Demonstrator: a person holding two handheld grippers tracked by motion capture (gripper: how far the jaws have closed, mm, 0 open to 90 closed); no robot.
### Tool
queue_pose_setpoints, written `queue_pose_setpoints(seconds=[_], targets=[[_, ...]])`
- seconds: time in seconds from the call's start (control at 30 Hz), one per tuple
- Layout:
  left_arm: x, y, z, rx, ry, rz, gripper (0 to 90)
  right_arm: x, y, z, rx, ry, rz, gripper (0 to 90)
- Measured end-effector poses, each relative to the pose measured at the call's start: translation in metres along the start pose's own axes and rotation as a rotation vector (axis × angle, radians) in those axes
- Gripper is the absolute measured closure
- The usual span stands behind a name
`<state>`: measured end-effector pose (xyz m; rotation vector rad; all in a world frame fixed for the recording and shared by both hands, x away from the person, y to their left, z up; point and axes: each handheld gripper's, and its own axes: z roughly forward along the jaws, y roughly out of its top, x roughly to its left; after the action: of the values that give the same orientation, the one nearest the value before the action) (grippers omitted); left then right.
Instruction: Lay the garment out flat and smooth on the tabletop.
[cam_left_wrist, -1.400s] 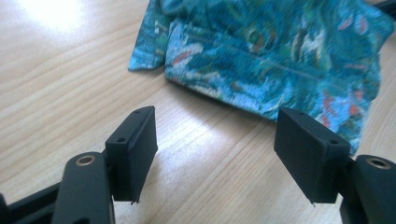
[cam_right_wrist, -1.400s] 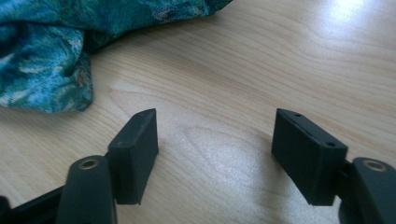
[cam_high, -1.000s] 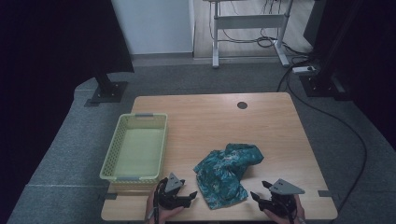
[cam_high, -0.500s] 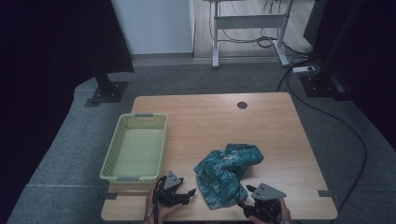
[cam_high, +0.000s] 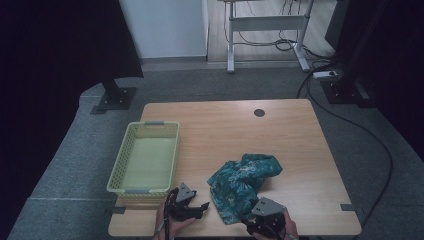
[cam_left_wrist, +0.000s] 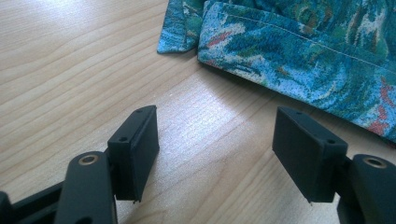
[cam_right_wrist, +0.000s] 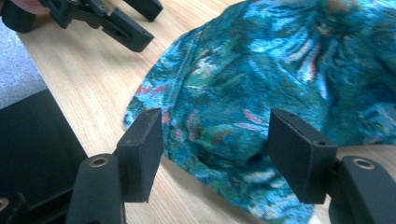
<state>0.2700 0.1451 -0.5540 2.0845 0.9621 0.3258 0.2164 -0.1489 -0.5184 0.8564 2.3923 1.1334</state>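
- While crumpled, the cloth (cam_high: 244, 186) lies near the tabletop's (cam_high: 300, 150) near edge, its long axis running from near-left to far-right, right of the basket (cam_high: 145, 157).
- Left gripper (cam_high: 200, 206) has its jaws wide over bare wood, just left of the cloth.
- Right gripper (cam_right_wrist: 215, 140), jaws wide, straddles the cloth's near edge; a second ago it sat farther right, clear of the cloth.

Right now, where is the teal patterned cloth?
In the high view the teal patterned cloth lies crumpled on the table's near half, right of the green basket, between the left gripper and right gripper.
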Motion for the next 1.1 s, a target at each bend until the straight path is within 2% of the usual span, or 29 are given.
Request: queue_pose_setpoints(seconds=[0.43,0.8,0.97,1.1], targets=[[-0.001,0.001,0.001,0.003,0.007,0.008,31.6,0.016,0.009,0.006,-0.012,0.032,-0.033,36.0],[-0.002,0.001,0.002,0.005,0.013,0.019,31.6,0.034,0.015,0.019,0.003,0.073,-0.068,35.7],[-0.003,0.001,0.002,0.008,0.016,0.023,31.6,0.039,0.016,0.029,0.026,0.089,-0.085,35.5],[-0.003,0.001,0.002,0.008,0.016,0.023,31.6,0.038,0.012,0.038,0.052,0.092,-0.077,35.0]])
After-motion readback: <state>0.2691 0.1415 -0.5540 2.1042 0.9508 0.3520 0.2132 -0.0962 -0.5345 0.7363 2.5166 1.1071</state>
